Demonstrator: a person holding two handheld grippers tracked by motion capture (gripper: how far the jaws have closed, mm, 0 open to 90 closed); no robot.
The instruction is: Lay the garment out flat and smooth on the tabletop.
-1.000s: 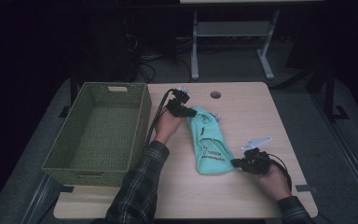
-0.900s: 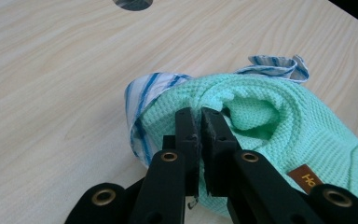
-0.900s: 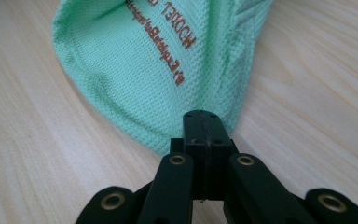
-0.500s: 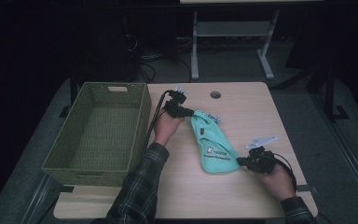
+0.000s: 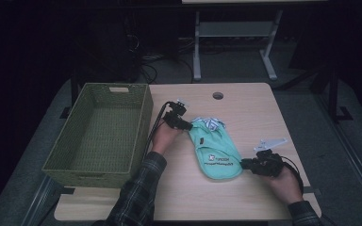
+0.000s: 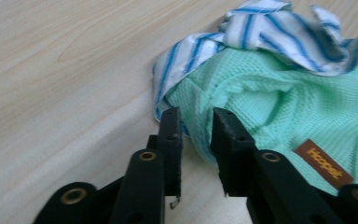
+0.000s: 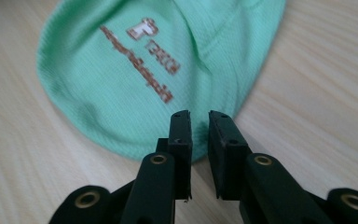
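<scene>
A mint-green small garment (image 5: 214,150) with a brown print and a blue-striped white collar (image 5: 209,123) lies flat on the wooden table (image 5: 250,117). My left gripper (image 5: 188,126) is at its collar end; in the left gripper view my left gripper (image 6: 196,116) has just been opening, with the green garment's (image 6: 284,107) edge loose in the narrow gap. My right gripper (image 5: 242,164) is at the rounded hem; in the right gripper view my right gripper (image 7: 199,116) has also just been opening, its tips a little apart over the garment's (image 7: 135,60) hem.
An olive woven basket (image 5: 143,117) stands on the table's left side, close to my left hand. A round cable hole (image 5: 218,95) sits near the far edge. A metal stand (image 5: 235,28) is on the dark floor beyond the table.
The garment has come down from a stretched, raised hold to lie flat on the table. My left hand sank with it. Both pairs of jaws have parted slightly.
</scene>
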